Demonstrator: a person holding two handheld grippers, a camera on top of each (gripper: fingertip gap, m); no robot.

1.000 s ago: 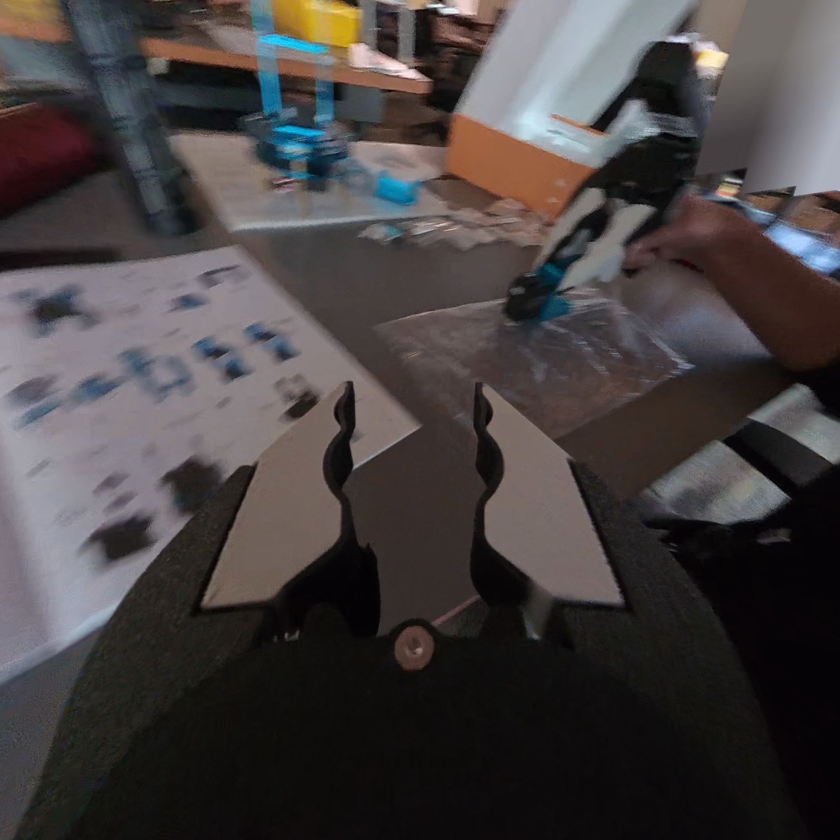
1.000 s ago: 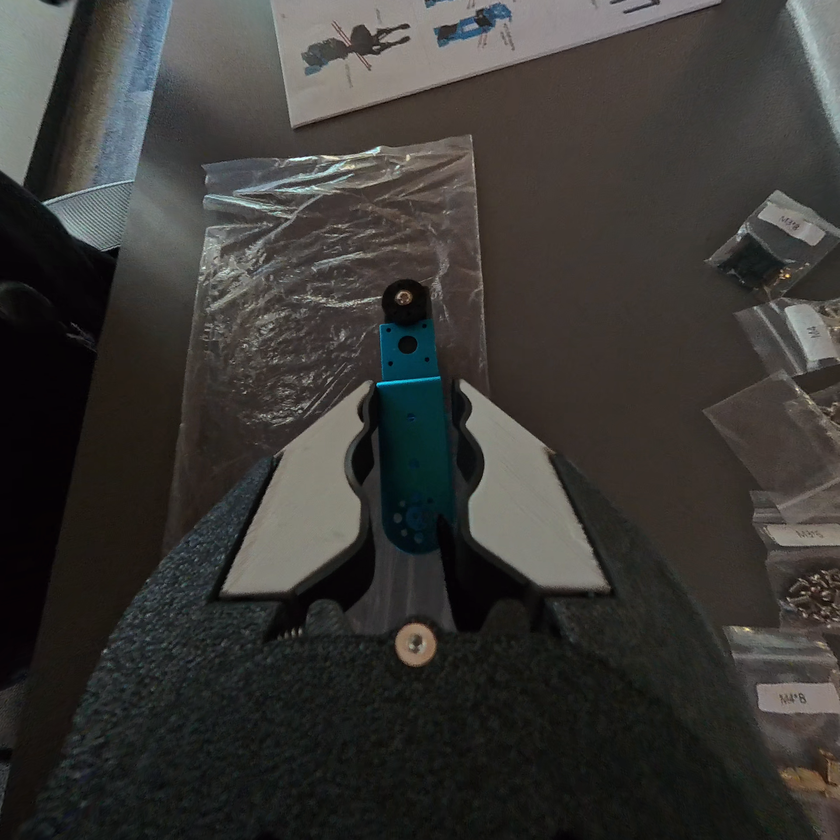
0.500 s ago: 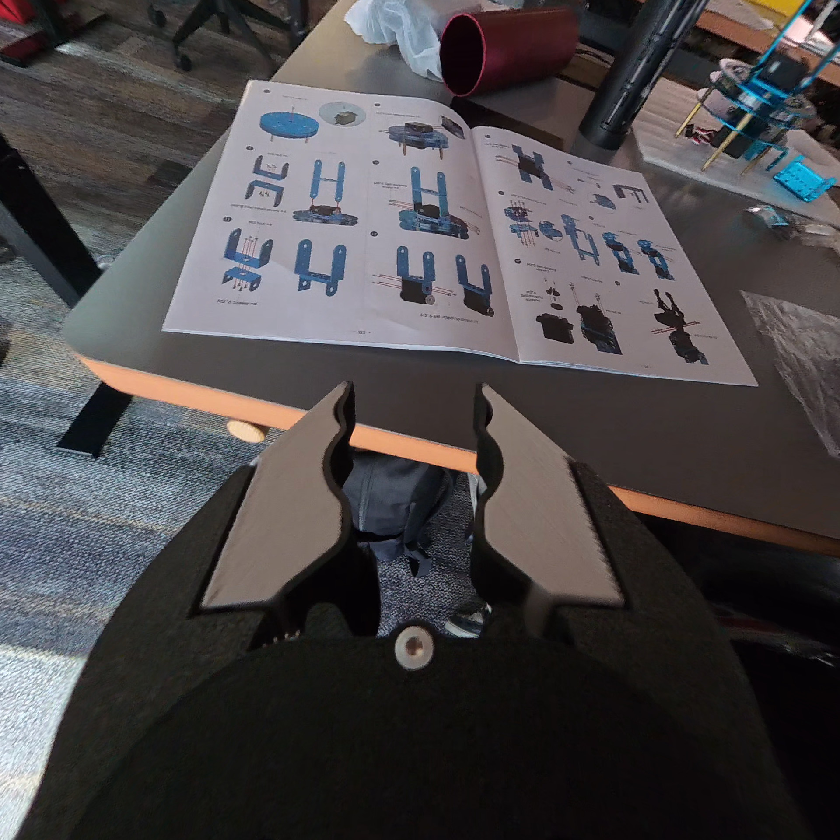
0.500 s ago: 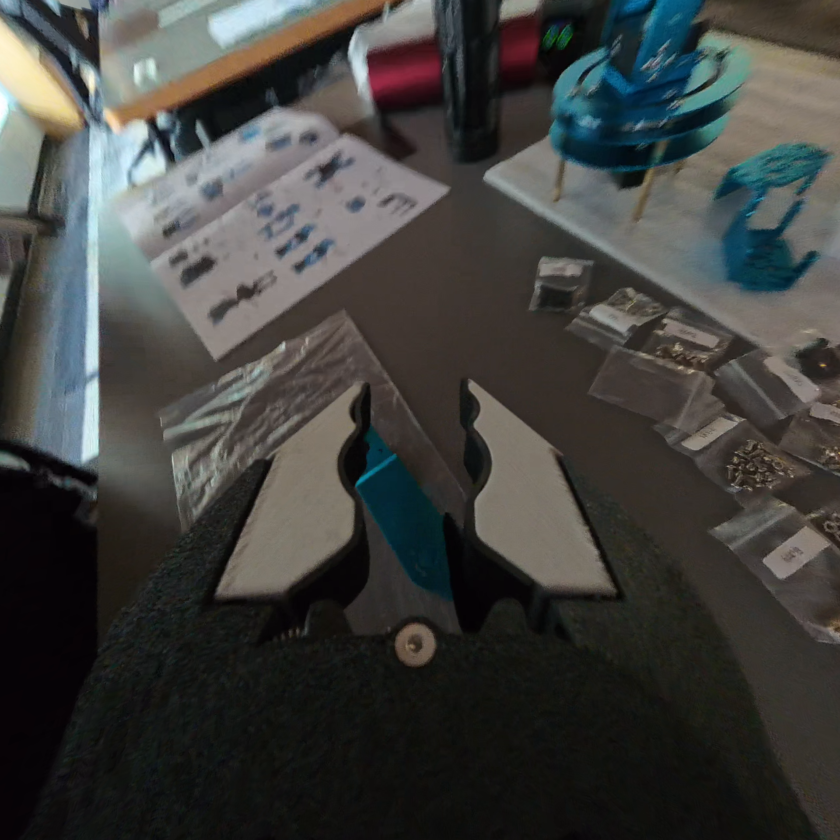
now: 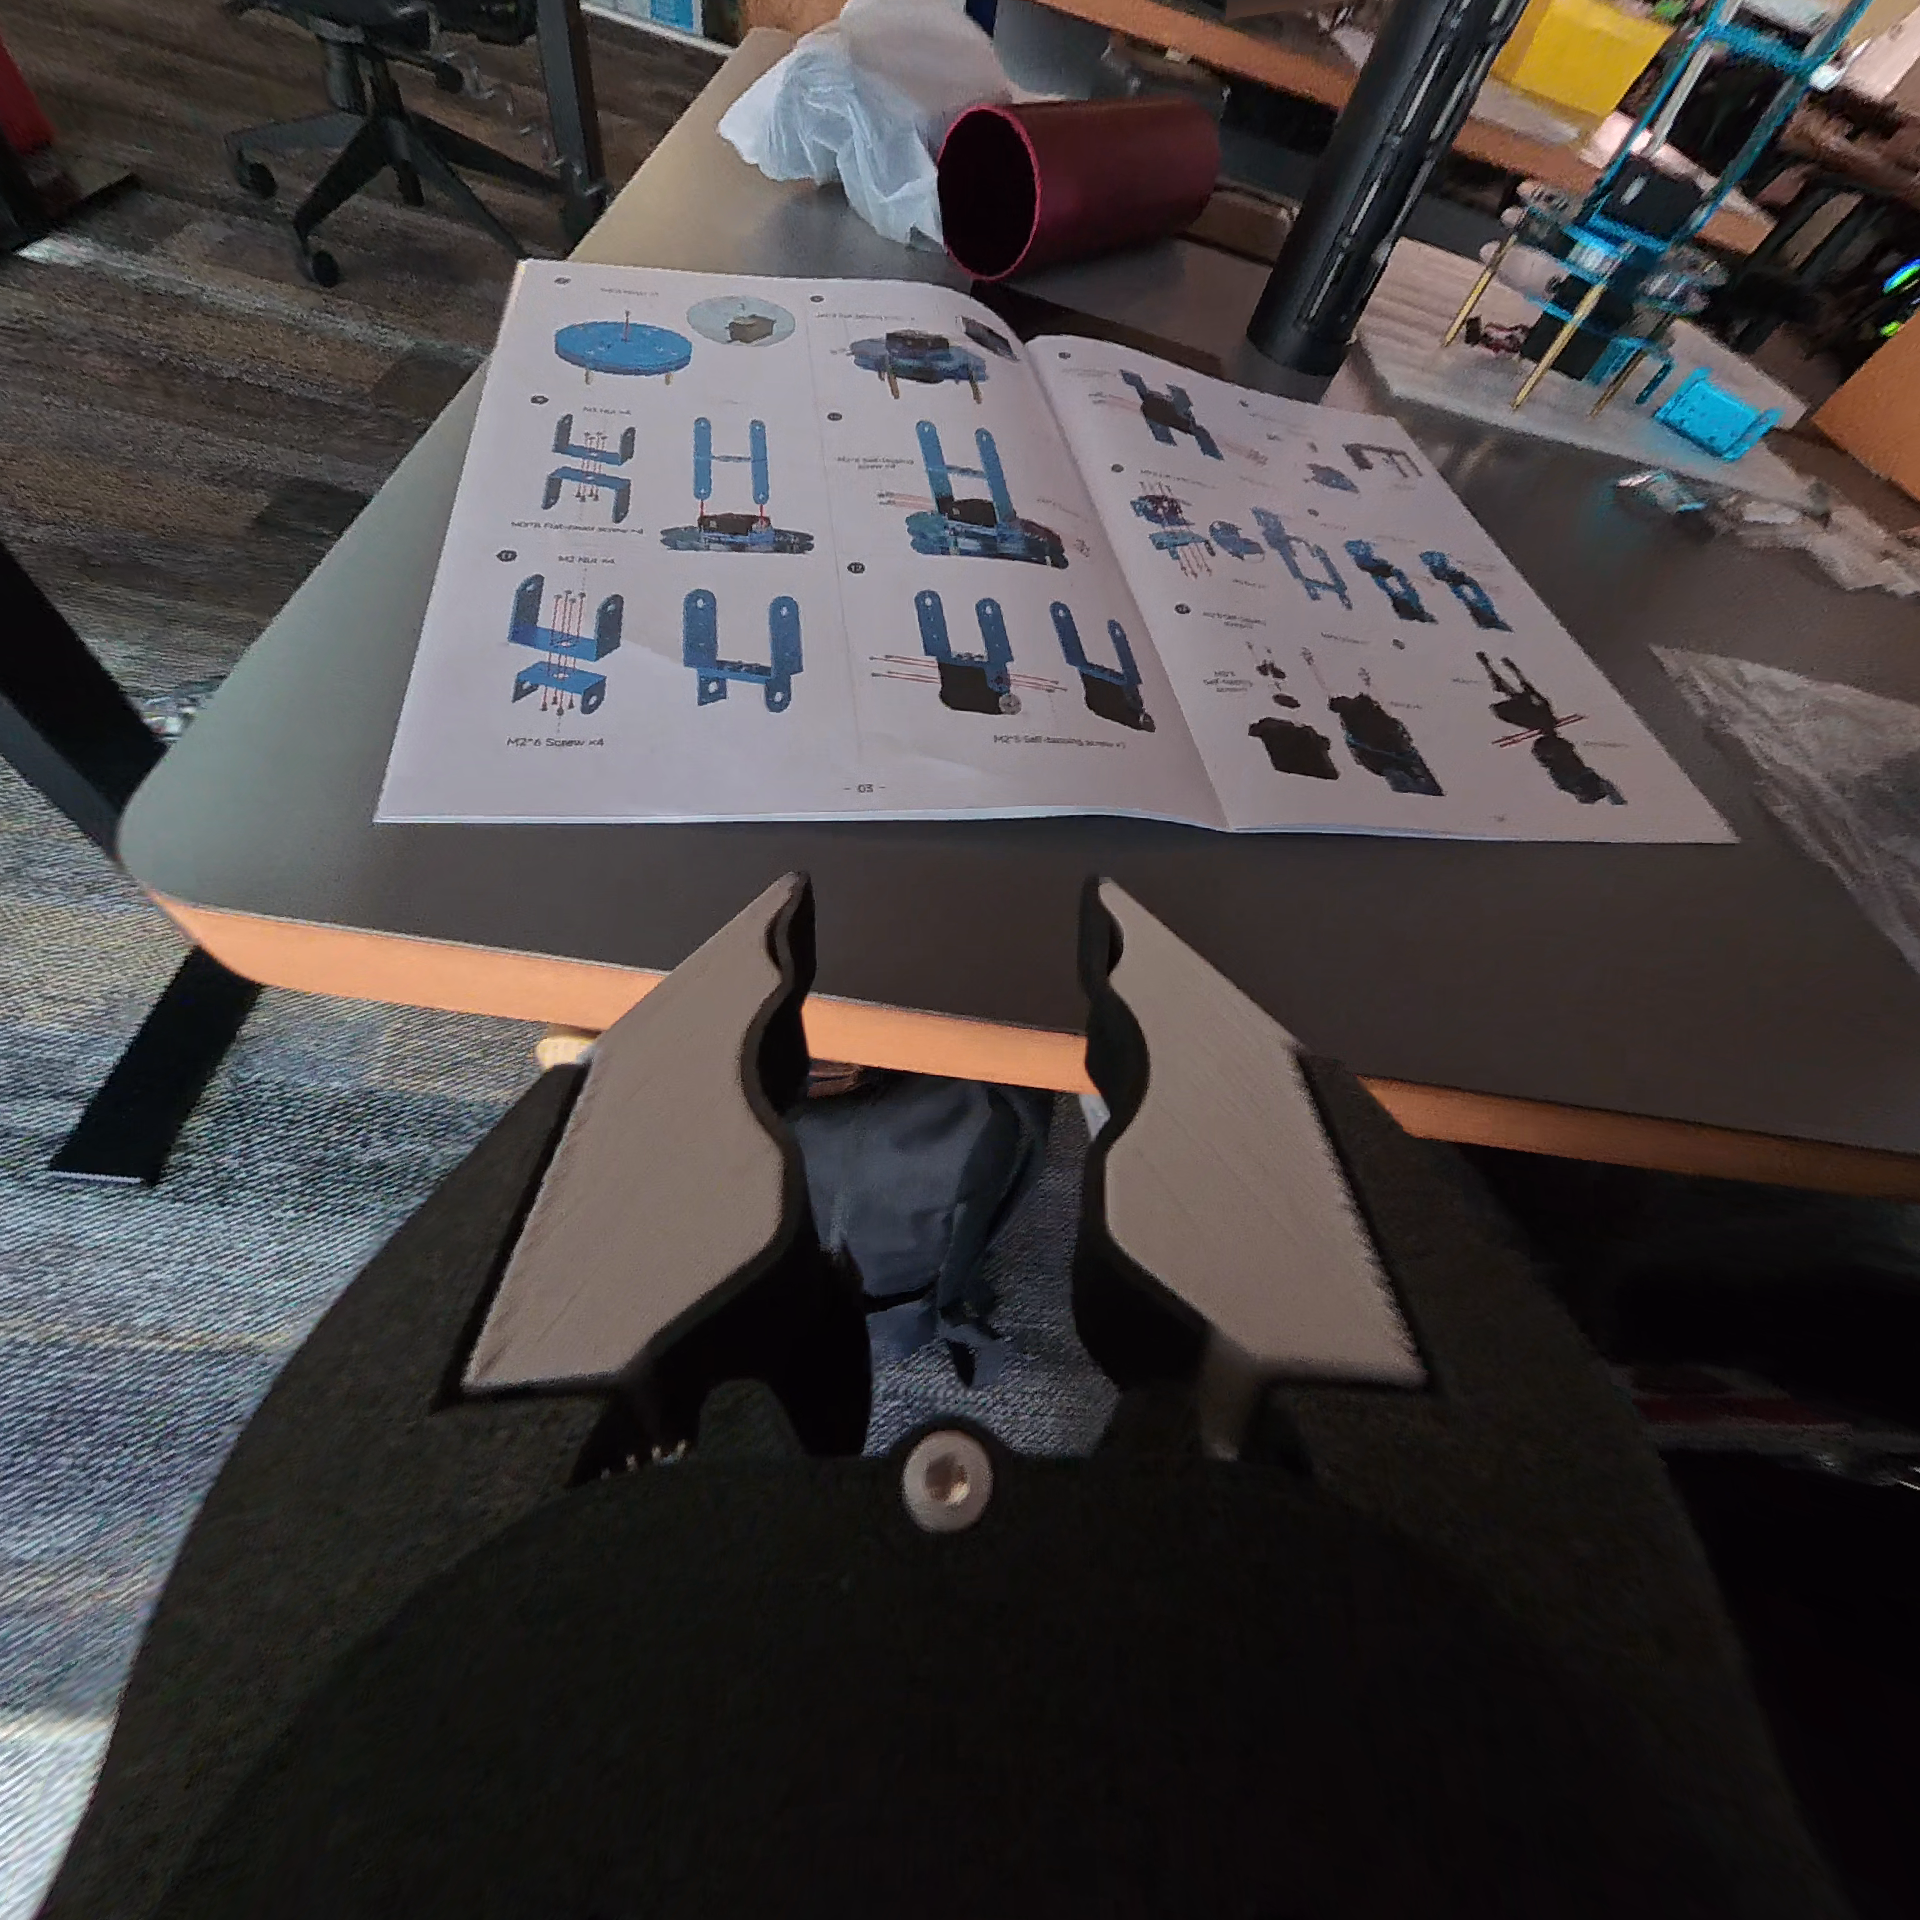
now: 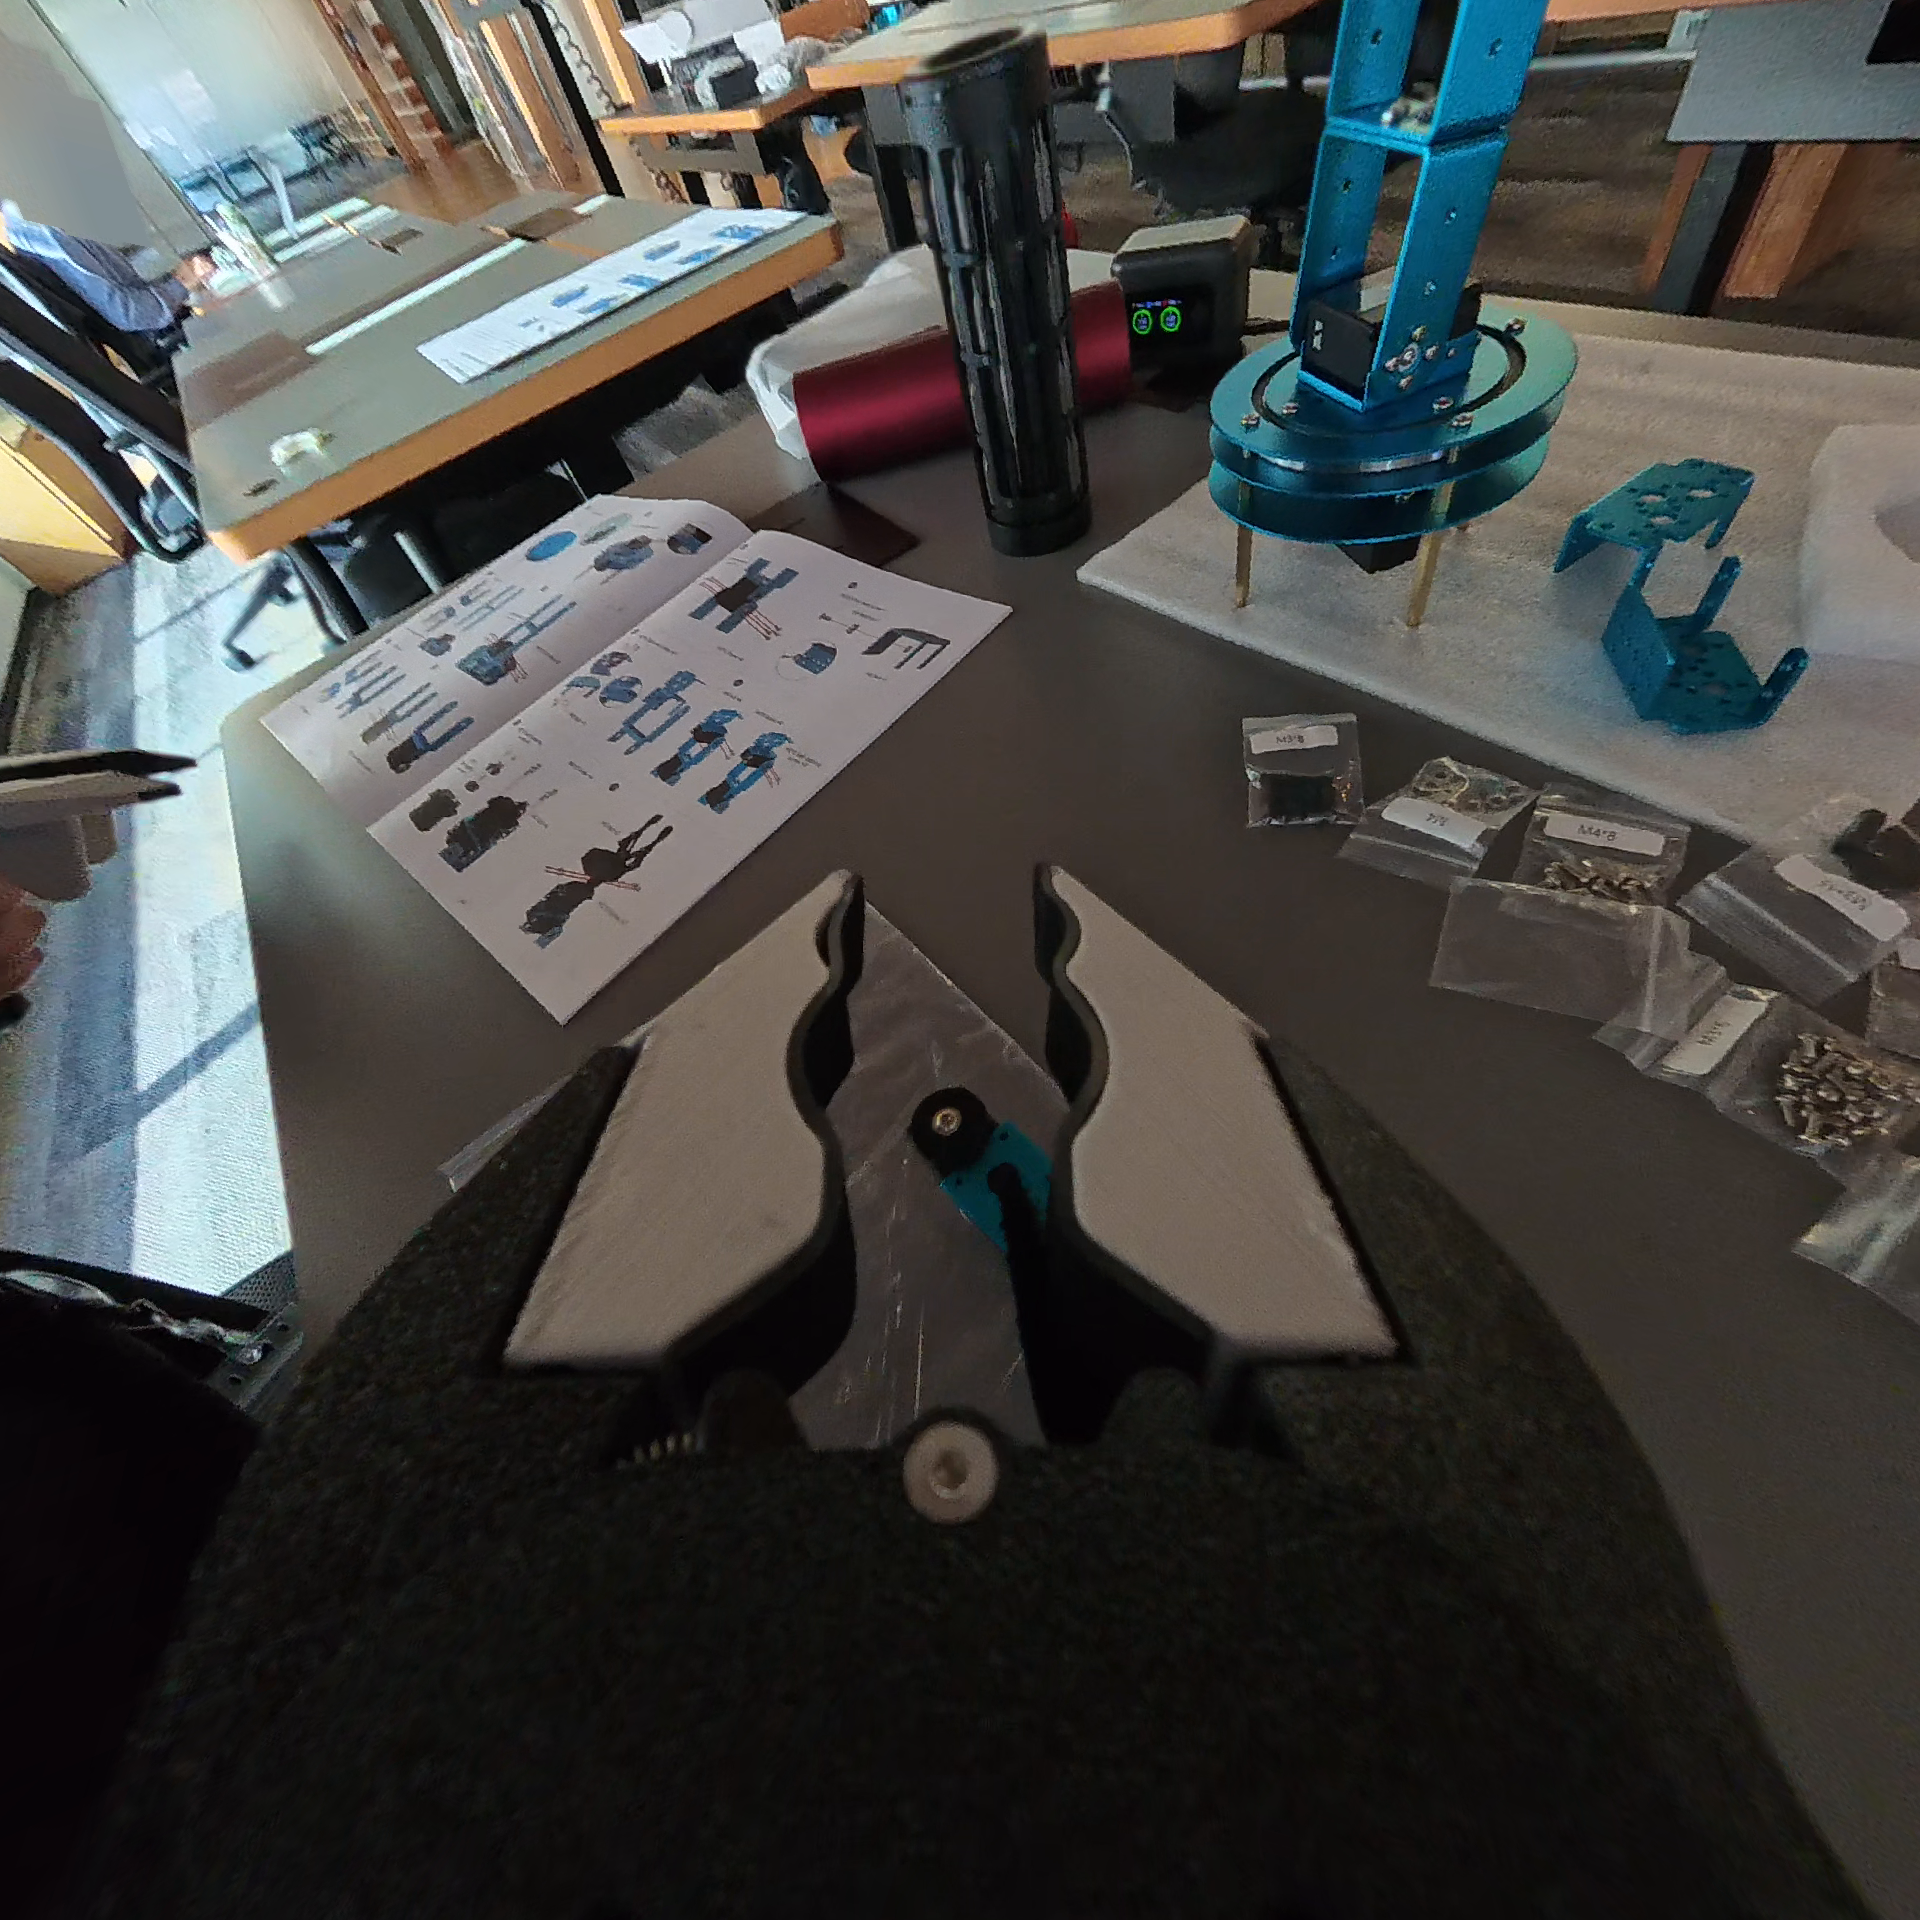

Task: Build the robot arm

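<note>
My right gripper [image 6: 948, 883] is open and empty above a clear plastic bag [image 6: 914, 1039] on the dark table [image 6: 1122, 727]. A small blue metal bracket with a black round horn [image 6: 961, 1153] lies on the bag below the jaws, partly hidden by the right finger. My left gripper [image 5: 945, 894] is open and empty, hovering just off the table's near edge [image 5: 935, 1049], facing an open instruction booklet [image 5: 935, 582]. The booklet also shows in the right wrist view [image 6: 644, 717], with the left gripper's fingers [image 6: 125, 774] at the left edge.
A blue turntable assembly [image 6: 1392, 416] and a blue U-bracket [image 6: 1683, 613] stand on a white sheet at the back right. Several small bags of screws [image 6: 1600, 852] lie right. A black cylinder [image 6: 997, 312] and a red tube [image 5: 1081, 177] stand behind the booklet. Spacing between my two grippers at the tips: around 50 cm. My right tips are roughly 30 cm from the blue U-bracket [image 6: 1683, 613].
My right gripper tilted up from looking straight down around the blue bracket to looking across the table; the bracket stays on the bag. My left gripper swung left from the bag to the booklet.
</note>
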